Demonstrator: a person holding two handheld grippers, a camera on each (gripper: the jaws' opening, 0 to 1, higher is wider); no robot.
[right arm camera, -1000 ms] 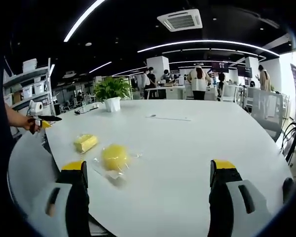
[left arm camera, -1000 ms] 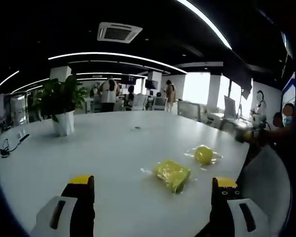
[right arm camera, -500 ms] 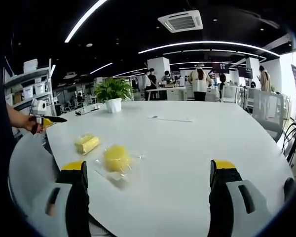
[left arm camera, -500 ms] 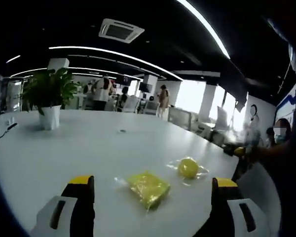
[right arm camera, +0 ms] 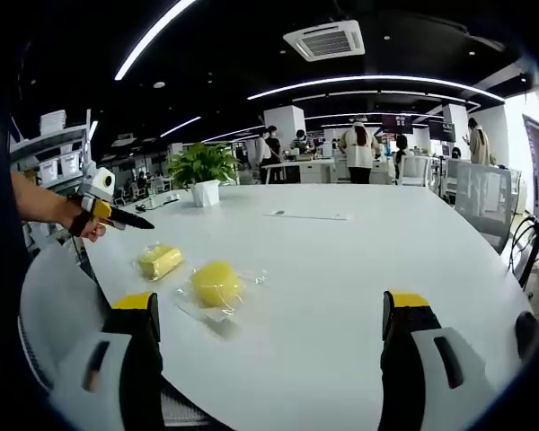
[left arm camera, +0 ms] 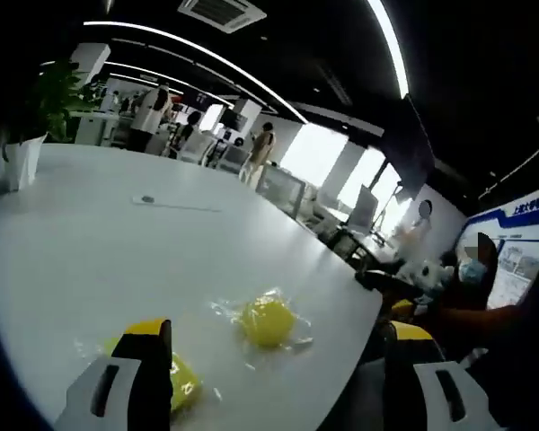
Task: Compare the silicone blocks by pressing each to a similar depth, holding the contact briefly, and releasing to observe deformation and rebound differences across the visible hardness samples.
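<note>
Since both hand-held grippers hang wide open above the worktop [right arm camera: 359, 269], the round block [right arm camera: 215, 284] and oblong block [right arm camera: 157, 261] in slippery wrap could skid sideways when pressed.

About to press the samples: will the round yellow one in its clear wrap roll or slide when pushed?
The round yellow block looks domed, so it may rock. Its loose clear wrap lies flat on the smooth white table, so it probably slides rather than rolls.
</note>
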